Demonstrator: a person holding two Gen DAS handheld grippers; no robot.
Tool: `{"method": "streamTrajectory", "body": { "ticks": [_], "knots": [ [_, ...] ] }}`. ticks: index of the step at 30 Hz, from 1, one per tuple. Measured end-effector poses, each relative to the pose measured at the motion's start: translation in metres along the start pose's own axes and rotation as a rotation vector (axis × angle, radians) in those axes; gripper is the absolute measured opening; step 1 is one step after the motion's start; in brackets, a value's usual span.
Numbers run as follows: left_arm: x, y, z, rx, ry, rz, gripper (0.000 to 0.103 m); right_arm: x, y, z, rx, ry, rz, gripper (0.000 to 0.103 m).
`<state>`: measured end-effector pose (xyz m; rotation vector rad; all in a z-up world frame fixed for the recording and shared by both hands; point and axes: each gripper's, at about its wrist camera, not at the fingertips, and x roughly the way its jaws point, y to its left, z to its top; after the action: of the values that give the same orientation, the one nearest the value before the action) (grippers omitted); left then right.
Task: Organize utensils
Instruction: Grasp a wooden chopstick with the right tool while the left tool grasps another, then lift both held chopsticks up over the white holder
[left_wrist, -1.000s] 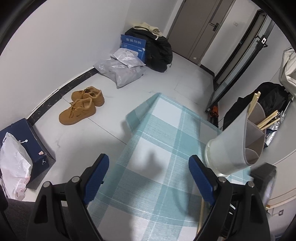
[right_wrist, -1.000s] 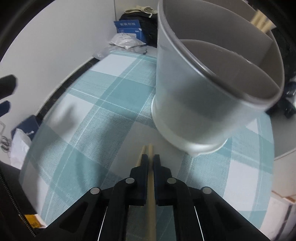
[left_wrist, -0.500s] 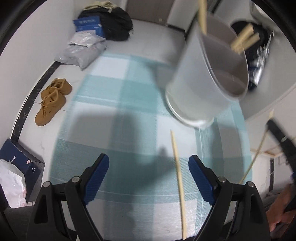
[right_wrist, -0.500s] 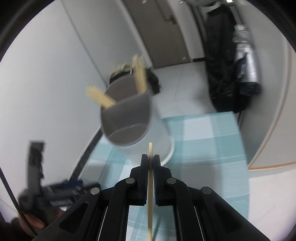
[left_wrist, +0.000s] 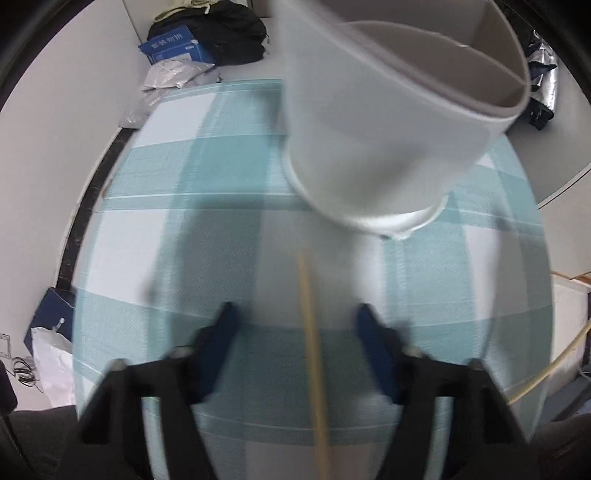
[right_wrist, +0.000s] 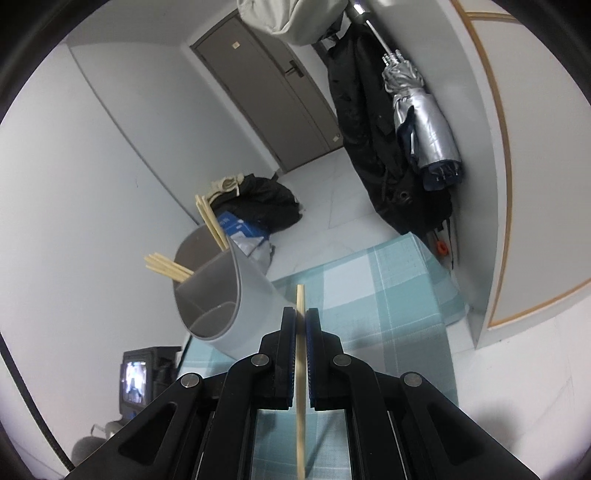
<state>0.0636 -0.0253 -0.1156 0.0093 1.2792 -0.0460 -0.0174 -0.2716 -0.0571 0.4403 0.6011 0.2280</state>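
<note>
The left wrist view is smeared by motion, so edges there are soft. The grey utensil holder (left_wrist: 388, 122) fills its upper right; its top rim runs out of the picture and its contents cannot be seen in this view. A single chopstick (left_wrist: 314, 362) lies on the bench (left_wrist: 155, 236), which wears a pale blue checked cloth, just below the holder's base; the chopstick's near end is cut off at the bottom edge.

The left tool (left_wrist: 295, 325) points steeply down at the bench below the holder. Its blue-padded jaws are closing, with a clear gap either side of the chopstick that lies between them; the pads do not touch it.

In the right wrist view the right tool (right_wrist: 301, 332) is clamped narrowly on a second chopstick (right_wrist: 301, 354), whose tip pokes out just beyond the jaws, beside the holder (right_wrist: 218, 295). More chopsticks (right_wrist: 168, 266) stick up out of the holder's divided top. The holder's base is hidden behind the tool.
</note>
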Motion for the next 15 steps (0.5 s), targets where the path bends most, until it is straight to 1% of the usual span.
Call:
{"method": "streamTrajectory", "body": {
  "ticks": [1, 2, 3, 4, 5, 7, 9, 12, 15],
  "knots": [
    [0.0, -0.003, 0.001, 0.004, 0.006, -0.01, 0.031, -0.001, 0.0, 0.0, -0.005, -0.005, -0.003, 0.004],
    [-0.001, -0.006, 0.001, 0.013, 0.011, -0.015, 0.019, -0.002, -0.001, 0.0, -0.008, -0.008, -0.004, 0.004],
    [-0.001, -0.009, 0.001, 0.018, 0.011, -0.014, 0.009, -0.001, -0.003, 0.0, -0.009, -0.008, -0.006, 0.004],
    [0.0, -0.01, 0.001, 0.018, 0.008, -0.013, 0.005, -0.002, -0.003, -0.001, -0.01, -0.009, -0.007, 0.004],
    [0.001, -0.011, 0.0, 0.02, 0.001, -0.007, 0.003, -0.001, -0.004, -0.002, -0.011, -0.007, -0.008, 0.004],
    [0.0, -0.012, -0.004, 0.031, -0.02, 0.013, 0.002, -0.001, -0.005, -0.003, -0.009, 0.0, -0.004, 0.004],
    [-0.004, -0.011, -0.009, 0.034, -0.05, 0.004, 0.002, -0.003, -0.005, -0.004, -0.008, 0.0, -0.003, 0.004],
    [-0.019, -0.003, -0.017, 0.024, -0.129, -0.007, 0.002, -0.004, -0.002, -0.006, -0.02, -0.002, -0.01, 0.004],
    [-0.045, 0.012, -0.029, 0.013, -0.258, -0.023, 0.002, -0.003, 0.001, -0.008, -0.019, 0.005, 0.003, 0.004]
  ]
}}
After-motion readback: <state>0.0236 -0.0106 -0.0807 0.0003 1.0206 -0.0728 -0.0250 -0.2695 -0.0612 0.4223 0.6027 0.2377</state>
